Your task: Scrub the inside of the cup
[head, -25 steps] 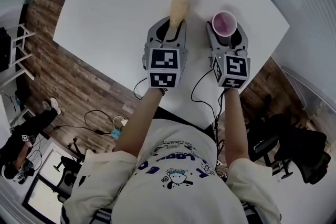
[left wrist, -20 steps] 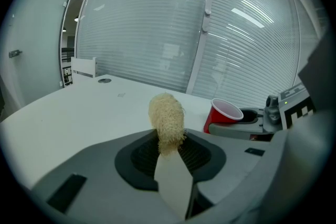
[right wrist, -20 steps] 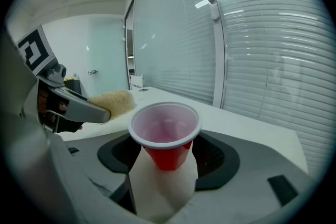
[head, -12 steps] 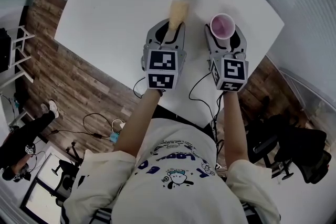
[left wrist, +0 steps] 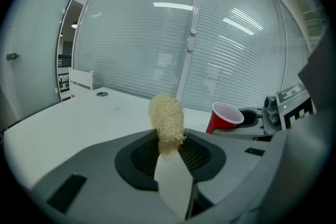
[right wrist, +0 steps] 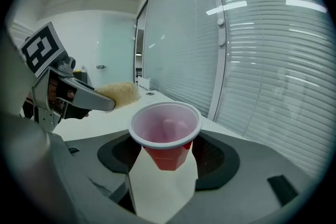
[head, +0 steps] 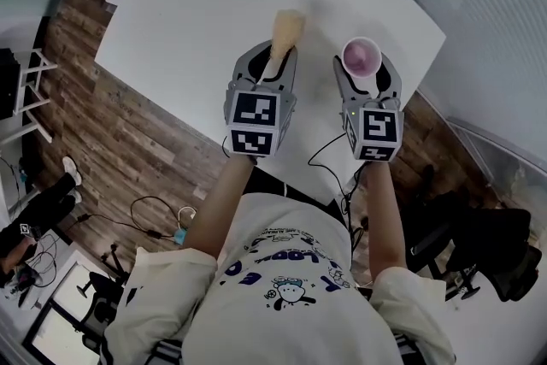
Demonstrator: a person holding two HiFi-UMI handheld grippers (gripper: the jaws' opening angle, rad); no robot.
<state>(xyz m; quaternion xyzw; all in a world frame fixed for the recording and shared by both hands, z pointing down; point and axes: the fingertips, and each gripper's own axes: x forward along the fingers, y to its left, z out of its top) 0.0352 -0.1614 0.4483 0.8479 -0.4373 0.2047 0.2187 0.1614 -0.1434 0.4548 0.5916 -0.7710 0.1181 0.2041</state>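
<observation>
- 2 hand-held grippers, 1 per hand, both over the near edge of 1 white tabletop (head: 197, 4).
- Left gripper (head: 275, 57): jaws pinched on the lower end of 1 tan, fibrous, loofah-type scrubber (head: 287, 24). Scrubber sticks out fwd and up past the jaws.
- Right gripper (head: 363, 74): jaws pressed vs. the lower wall of 1 red plastic cup w/ white rim (head: 361, 57). Cup upright, mouth up, pale pink inside; nothing in it.
- Scrubber and cup side by side, apart, not touching; scrubber on the cup's left in head view.
- 2 black-and-white marker cubes, 1 on each gripper (head: 253, 122).
- 1 person, white printed T-shirt (head: 286, 278); wood-plank floor (head: 111, 124) below.
</observation>
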